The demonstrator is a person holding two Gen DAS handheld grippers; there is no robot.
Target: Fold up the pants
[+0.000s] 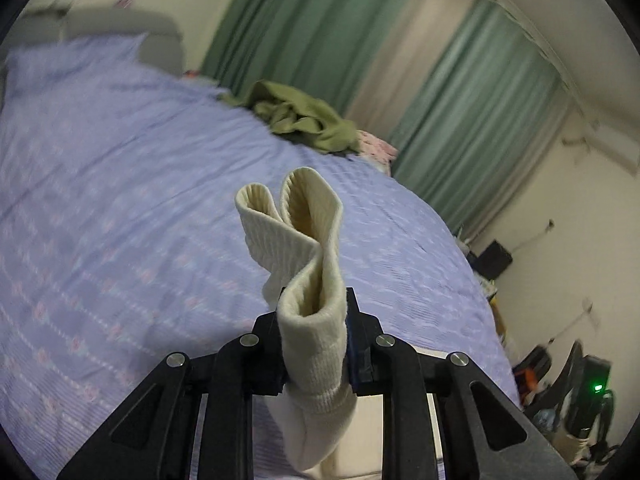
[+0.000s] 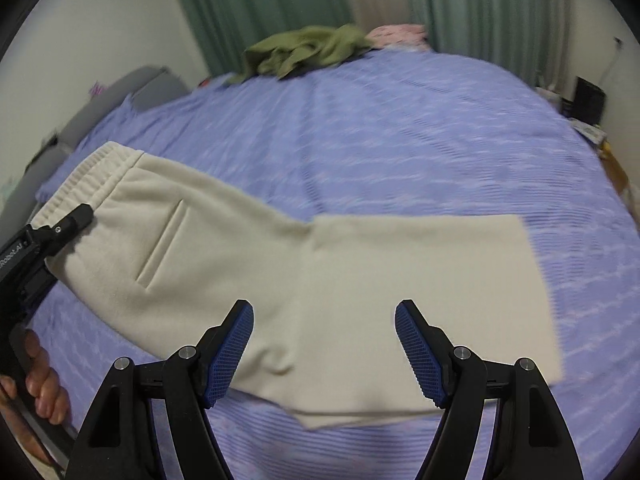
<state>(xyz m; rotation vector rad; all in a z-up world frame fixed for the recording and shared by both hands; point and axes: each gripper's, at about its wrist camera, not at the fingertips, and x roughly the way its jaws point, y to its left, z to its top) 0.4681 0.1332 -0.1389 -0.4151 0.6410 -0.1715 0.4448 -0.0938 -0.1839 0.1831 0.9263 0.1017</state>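
Left claw (image 1: 314,344) clamps cream pants (image 2: 280,280) waistband | right claw (image 2: 324,344) gapes empty | lettering on left claw unreadable

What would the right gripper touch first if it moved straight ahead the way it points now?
Most likely the cream pants spread on the bed. The open right gripper points down at them, with nothing between.

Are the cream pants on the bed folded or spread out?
Folded: the cream pants lie doubled on the bed, and the left gripper pinches the waistband.

one cream pants (image 2: 320,280), one green garment (image 2: 308,50), two grippers.
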